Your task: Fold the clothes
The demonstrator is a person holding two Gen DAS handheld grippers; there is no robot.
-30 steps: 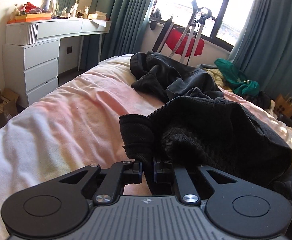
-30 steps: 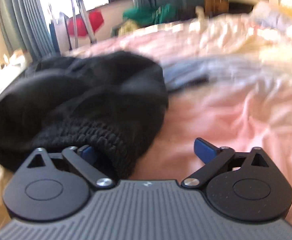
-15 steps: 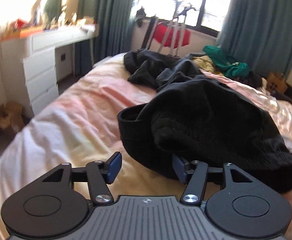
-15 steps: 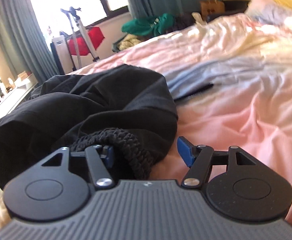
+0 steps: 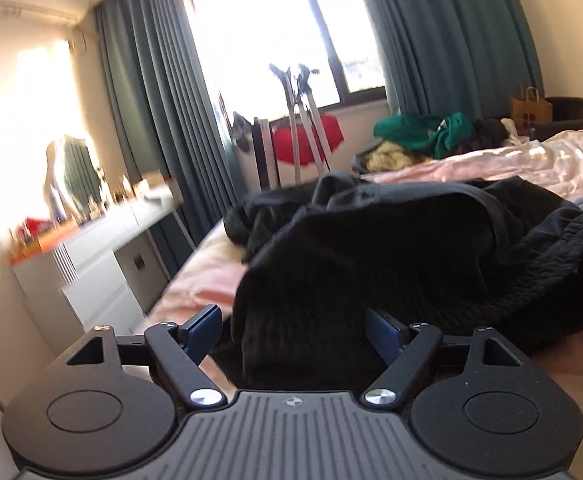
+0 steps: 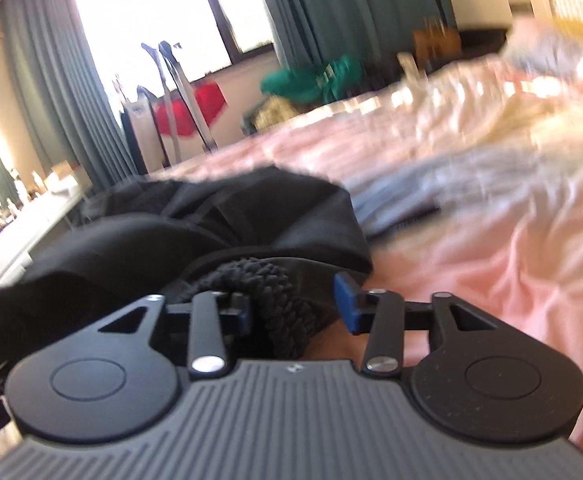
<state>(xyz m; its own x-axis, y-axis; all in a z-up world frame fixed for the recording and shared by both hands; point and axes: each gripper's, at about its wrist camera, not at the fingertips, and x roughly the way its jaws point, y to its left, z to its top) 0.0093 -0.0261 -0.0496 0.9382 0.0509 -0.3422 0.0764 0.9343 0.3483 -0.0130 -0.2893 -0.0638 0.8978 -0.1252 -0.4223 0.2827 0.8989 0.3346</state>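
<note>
A black garment [image 5: 371, 260] lies bunched on the pink bed cover [image 5: 207, 280]. My left gripper [image 5: 291, 330] stands at its near edge. Its jaws are opening, a fold of the black cloth sits between them, and the left pad [image 5: 201, 332] is clear of it. In the right wrist view the same black garment [image 6: 211, 240] shows its thick ribbed hem [image 6: 275, 300]. My right gripper [image 6: 295, 308] is closing around that hem; the left pad touches it and a small gap remains at the right pad [image 6: 347, 304].
A white dresser [image 5: 91, 280] stands left of the bed, near the left gripper. More dark clothing [image 5: 251, 220] lies behind the garment, and a grey piece [image 6: 403, 196] lies flat to its right. Green clothes [image 5: 423, 130] are piled under the window.
The left gripper let go of the black garment's edge, opened wide, rolled and moved sideways along the bed's edge. The right gripper's jaws narrowed around the ribbed hem while the hand stayed put.
</note>
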